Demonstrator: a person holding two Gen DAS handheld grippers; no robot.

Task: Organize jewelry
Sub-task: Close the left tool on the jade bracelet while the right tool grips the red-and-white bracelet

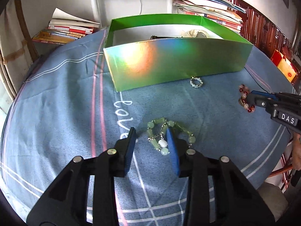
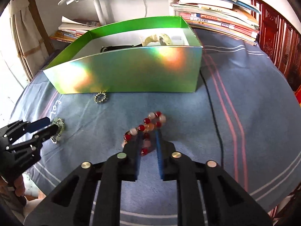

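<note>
Picking up was the step in hand: the right gripper (image 2: 148,131) had its fingers clamped on the red bracelet (image 2: 145,130), while the left gripper (image 1: 150,131) straddled the green bracelet (image 1: 169,135) on the table (image 1: 65,113), fingers apart. Next, the left needed to pinch, then both lift to the green box (image 1: 169,62).

Lighting: bright, even daylight; source not in view. Glare: rainbow and orange sheen across the near wall of the green box (image 1: 169,64), in both views. Shadows: soft and short, under the left gripper (image 1: 150,137) and along the box's near base on the blue cloth (image 1: 65,103). Blur: red bead bracelet (image 2: 148,126) smeared in the right wrist view; green beads sharp in the left. Distortion: strong fisheye bowing; black vignette at all corners; far book stacks (image 1: 207,9) curved, slightly soft.
</note>
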